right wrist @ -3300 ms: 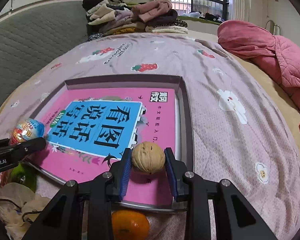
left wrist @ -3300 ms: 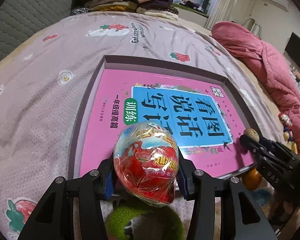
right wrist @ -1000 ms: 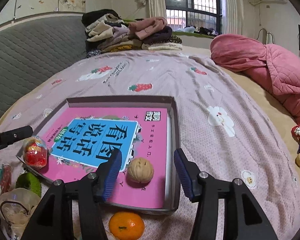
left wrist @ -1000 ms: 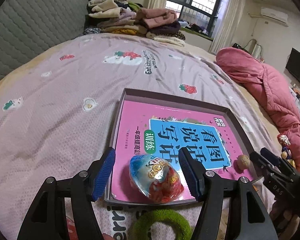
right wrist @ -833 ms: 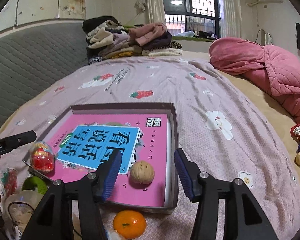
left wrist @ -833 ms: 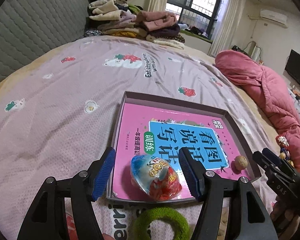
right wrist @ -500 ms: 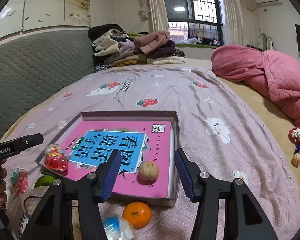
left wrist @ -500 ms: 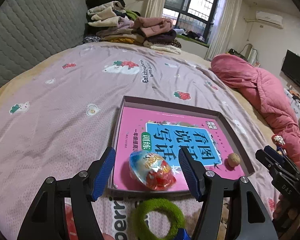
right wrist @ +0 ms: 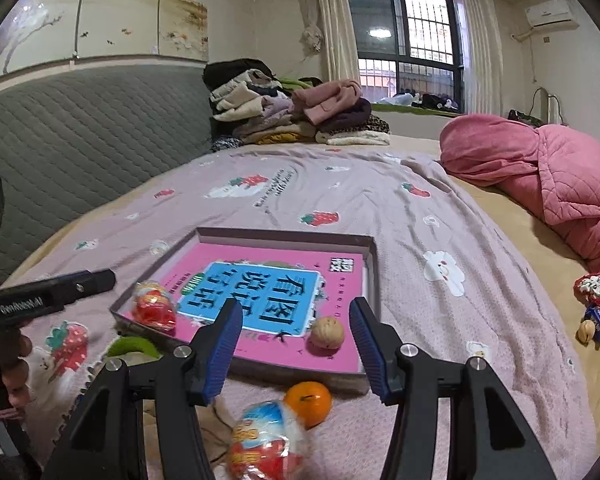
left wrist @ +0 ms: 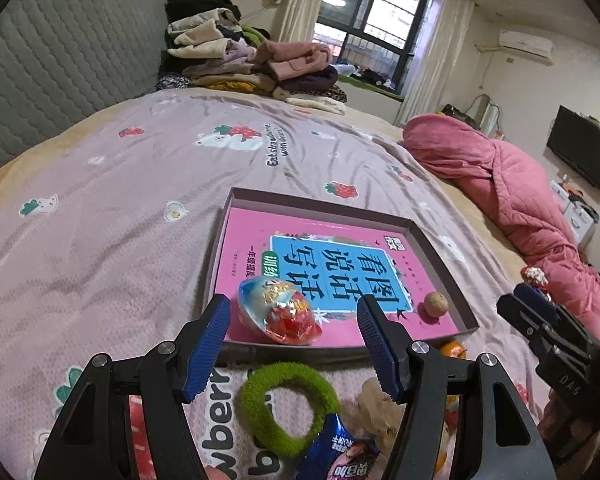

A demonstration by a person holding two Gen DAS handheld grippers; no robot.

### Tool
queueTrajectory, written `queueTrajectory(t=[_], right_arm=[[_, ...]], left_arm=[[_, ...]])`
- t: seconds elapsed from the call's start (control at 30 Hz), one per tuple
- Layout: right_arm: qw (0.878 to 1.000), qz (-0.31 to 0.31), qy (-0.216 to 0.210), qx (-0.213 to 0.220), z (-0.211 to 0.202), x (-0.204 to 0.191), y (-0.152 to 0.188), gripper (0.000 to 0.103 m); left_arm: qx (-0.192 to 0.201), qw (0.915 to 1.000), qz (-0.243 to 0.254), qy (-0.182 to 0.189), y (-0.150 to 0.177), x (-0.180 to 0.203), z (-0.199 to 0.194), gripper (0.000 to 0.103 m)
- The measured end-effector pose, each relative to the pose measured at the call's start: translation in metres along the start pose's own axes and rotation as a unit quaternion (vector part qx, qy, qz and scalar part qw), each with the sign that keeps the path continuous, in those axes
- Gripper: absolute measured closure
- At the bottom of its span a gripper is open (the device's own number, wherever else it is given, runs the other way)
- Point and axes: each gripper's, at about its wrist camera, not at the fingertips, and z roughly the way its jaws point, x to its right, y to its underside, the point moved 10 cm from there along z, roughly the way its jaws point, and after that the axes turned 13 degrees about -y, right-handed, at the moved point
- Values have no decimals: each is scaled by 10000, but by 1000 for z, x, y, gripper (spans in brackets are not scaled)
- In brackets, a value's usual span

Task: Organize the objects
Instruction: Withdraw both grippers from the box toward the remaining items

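Both grippers, left (left wrist: 292, 338) and right (right wrist: 296, 336), stand with jaws apart, empty. Glossy egg (left wrist: 278, 312) and wrinkled walnut (left wrist: 435, 303) lie inside the shallow box (left wrist: 320, 206); bare bedspread (left wrist: 120, 208) toward twelve o'clock.

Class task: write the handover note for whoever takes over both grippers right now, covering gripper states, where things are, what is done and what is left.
Left gripper: open, empty.
Right gripper: open, empty.
In the box, on the pink book: wrapped toy egg at the near-left corner, walnut near the right wall.
Left on the bedspread by the box: orange, second toy egg, green hair tie, blue snack packet.
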Motion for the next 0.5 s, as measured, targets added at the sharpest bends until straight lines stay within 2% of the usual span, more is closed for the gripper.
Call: queueTrajectory(t=[0.3, 0.5], right_arm=[[9993, 147, -313, -134, 9, -12, 5, 47], [9991, 95, -342, -210, 7, -15, 13, 46]], left_arm=[[-67, 9996, 263, -61, 14, 7, 2, 36], [-137, 9987, 480, -83, 27, 12, 3, 36]])
